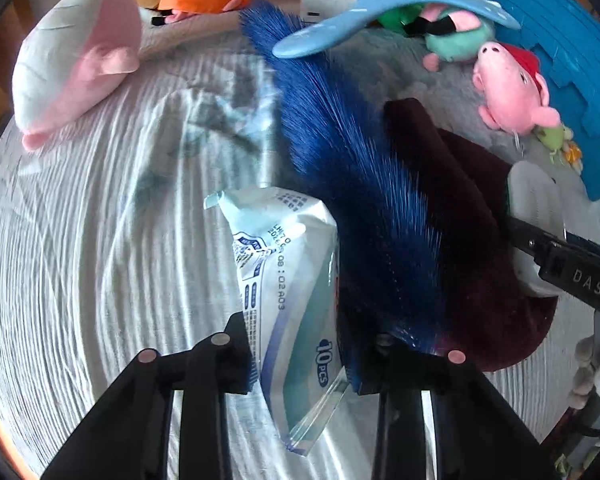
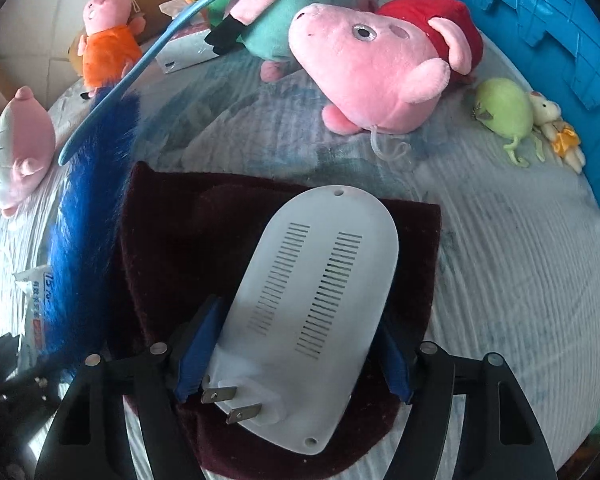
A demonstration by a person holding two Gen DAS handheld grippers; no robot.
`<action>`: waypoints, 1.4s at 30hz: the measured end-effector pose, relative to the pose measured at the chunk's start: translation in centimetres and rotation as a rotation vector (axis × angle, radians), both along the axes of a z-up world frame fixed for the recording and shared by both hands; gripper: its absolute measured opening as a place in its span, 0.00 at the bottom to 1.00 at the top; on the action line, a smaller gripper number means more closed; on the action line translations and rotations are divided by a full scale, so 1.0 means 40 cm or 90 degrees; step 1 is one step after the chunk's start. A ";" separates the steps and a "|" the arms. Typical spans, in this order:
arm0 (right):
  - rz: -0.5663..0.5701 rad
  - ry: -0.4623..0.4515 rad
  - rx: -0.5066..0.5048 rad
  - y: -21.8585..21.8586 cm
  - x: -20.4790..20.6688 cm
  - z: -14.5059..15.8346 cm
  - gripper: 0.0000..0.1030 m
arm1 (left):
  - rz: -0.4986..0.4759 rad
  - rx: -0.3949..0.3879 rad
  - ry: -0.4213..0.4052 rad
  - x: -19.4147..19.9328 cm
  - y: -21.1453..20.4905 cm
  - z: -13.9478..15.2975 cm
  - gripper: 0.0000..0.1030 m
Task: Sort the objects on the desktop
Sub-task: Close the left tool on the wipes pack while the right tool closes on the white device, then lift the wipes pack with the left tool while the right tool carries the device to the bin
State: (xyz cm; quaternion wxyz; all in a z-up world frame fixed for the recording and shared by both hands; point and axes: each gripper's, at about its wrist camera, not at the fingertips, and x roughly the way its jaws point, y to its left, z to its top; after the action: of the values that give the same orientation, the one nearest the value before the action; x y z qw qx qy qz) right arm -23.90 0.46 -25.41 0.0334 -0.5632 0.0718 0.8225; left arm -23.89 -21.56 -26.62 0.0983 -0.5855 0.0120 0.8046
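- Right gripper [image 2: 292,364]: blue-padded fingers [image 2: 196,356] clamped on both sides of a white plug-in device [image 2: 320,300], held at its plug end; two metal prongs [image 2: 230,402] stick out toward the camera, slotted vents face up.
- Device sits over a dark maroon cloth [image 2: 188,240]; whether it rests on the cloth or is lifted off it cannot be told.
- Left gripper [image 1: 300,352]: fingers closed on a wipes pack [image 1: 288,280] marked "10 pcs", pack standing on edge between them, its far end tilted away from the camera.
- Pack is just left of a blue fur strip [image 1: 340,168], which runs from the near middle of the desk toward the far edge, along the maroon cloth's left side.
- Light blue boomerang-shaped toy [image 1: 380,4] lies across the far end of the fur strip.
- Desk is covered by a pale ribbed sheet [image 1: 80,240].
- Far side: pink pig plush [image 2: 372,68] with red dress, right of centre; a teal-bodied plush [image 2: 284,28] behind it; an orange-dressed pig plush [image 2: 104,36] at far left.
- Left edge: pink-and-white plush [image 1: 72,64] lying on its side.
- Right edge: blue plastic crate [image 2: 560,40]; a small green plush [image 2: 504,112] just beside it.
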 end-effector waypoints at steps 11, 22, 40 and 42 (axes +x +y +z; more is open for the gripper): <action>0.033 0.016 0.024 0.004 0.043 -0.005 0.71 | 0.006 -0.012 0.003 0.001 -0.029 0.021 0.30; 0.053 0.055 -0.008 0.039 0.062 0.055 0.63 | -0.004 0.024 0.095 0.014 0.010 0.217 0.20; 0.067 0.153 -0.041 0.116 0.067 0.239 0.61 | -0.036 0.037 0.137 0.032 0.166 0.330 0.20; 0.076 0.168 -0.039 0.126 0.065 0.271 0.61 | -0.037 0.037 0.142 0.029 0.190 0.347 0.20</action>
State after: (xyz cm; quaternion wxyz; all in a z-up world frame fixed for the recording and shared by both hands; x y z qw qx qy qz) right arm -21.29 5.49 -14.58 -0.0426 -0.4546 0.0667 0.8872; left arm -22.72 -13.96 -12.74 0.1368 -0.4885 0.0165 0.8616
